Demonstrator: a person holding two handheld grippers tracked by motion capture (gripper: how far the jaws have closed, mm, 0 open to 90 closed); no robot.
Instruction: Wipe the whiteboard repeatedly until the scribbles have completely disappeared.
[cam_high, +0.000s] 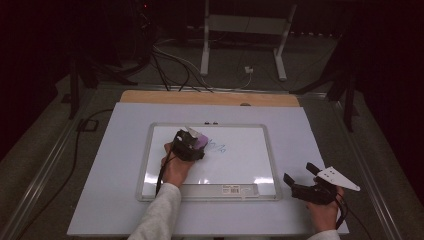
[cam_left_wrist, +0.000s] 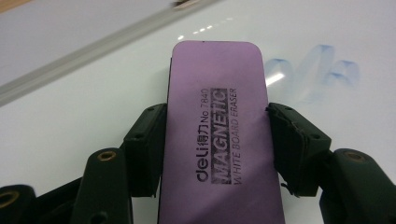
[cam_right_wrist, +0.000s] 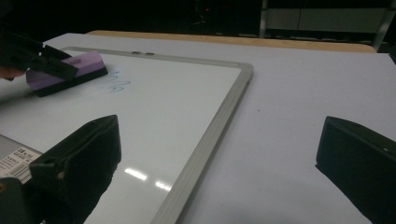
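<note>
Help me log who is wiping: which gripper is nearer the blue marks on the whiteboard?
Left. The left gripper holds the purple eraser right beside the blue marks; the right gripper rests off the whiteboard.

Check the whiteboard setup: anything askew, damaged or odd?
Nothing stands out. The whiteboard lies square on the table, frame intact. The left hand-held gripper clamps the purple eraser beside smeared blue marks. The right hand-held gripper is open off the board.
</note>
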